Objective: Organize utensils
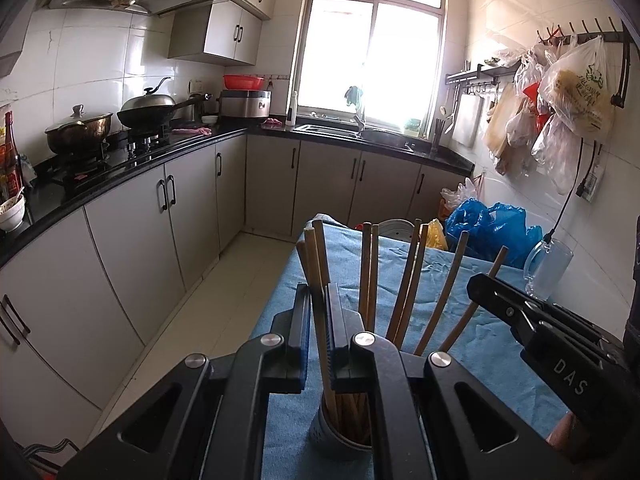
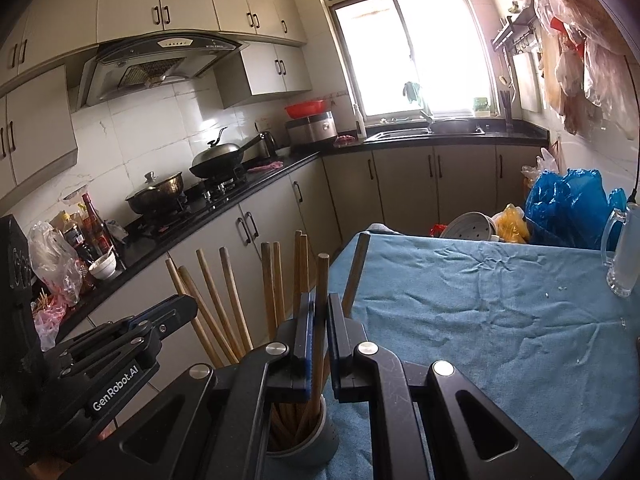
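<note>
The left tongs [image 1: 318, 300] are pinched narrow on a single wooden chopstick [image 1: 320, 300], its shaft running up between the blue-edged pads and its lower end already down inside the grey perforated holder [image 1: 326, 432] that stands on the surface just below. Beside them the right tongs [image 2: 319, 312] are closed in the same way on another chopstick [image 2: 320, 280], gripped partway down so that the top stands clear above the pads and the foot points into the same holder — a grip that lets each stick be steered upright rather than dropped flat. Both sticks look to be at the point of going in, and I would judge that letting go is what remains, one hand at a time so the two tools do not knock. Around the held pair a fan of other chopsticks [image 1: 404, 292] leans outward from the holder at loose angles, which suggests most of the sorting is done. The holder sits at the near end of a blue cloth [image 2: 480, 300] that covers the surface, crumpled, with a few pale crumbs on it. At the far right edge stands a glass mug [image 2: 624, 252], well apart from the work. Beyond that lie blue plastic bags [image 2: 560, 200] on the floor side, and across the room a black counter [image 1: 120, 168] carries pots and a wok.
</note>
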A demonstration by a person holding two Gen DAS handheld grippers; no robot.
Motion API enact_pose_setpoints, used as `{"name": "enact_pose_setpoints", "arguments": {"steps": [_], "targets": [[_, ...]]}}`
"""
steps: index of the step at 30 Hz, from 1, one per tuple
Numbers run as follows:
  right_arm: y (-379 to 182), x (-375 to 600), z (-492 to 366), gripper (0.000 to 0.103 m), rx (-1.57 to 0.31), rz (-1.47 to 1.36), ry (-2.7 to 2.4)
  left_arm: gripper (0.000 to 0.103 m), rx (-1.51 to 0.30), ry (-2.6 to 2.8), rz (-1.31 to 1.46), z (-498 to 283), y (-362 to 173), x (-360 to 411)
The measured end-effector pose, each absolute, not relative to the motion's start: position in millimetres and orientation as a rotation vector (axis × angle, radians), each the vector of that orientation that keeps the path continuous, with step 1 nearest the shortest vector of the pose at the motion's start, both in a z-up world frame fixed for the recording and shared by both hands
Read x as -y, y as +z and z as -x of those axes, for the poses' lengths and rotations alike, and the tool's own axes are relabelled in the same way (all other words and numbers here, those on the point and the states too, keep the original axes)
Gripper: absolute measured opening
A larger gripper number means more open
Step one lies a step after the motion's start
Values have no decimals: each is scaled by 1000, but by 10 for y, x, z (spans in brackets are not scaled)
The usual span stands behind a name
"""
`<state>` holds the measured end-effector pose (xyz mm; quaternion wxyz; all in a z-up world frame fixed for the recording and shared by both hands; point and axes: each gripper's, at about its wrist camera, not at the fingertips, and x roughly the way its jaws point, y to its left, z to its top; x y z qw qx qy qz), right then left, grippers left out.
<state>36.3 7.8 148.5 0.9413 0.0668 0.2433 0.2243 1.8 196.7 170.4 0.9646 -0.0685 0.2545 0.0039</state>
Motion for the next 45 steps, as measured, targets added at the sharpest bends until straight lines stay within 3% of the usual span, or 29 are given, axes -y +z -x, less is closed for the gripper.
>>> {"name": "enact_pose_setpoints", "arguments": {"steps": [7,8,11,12,17,22,27,36,45], "targets": [[1542,51,-329,29,-476,-180,434,8,-524,13,149,19,1703,-1961],[1557,80,-309,32,-470,-185,430,15,-524,14,149,38,1709,-1955],[1614,149,-251,41,-453,-199,419,50,-506,27,153,150,1755,-1944],[1631,166,-228,44,-448,-203,414,55,-492,30,156,190,1774,-1946],[1714,294,-71,56,-418,-218,391,75,-457,41,161,416,1900,-1909],[1749,415,146,66,-397,-211,358,86,-428,76,167,699,1999,-1908],[1687,507,368,71,-404,-191,328,103,-334,220,91,1058,2054,-1843],[1379,509,868,76,-435,-109,267,103,-311,343,31,1693,1818,-1830],[1193,545,1417,84,-347,-68,135,103,-327,367,26,2021,1615,-1830]]}}
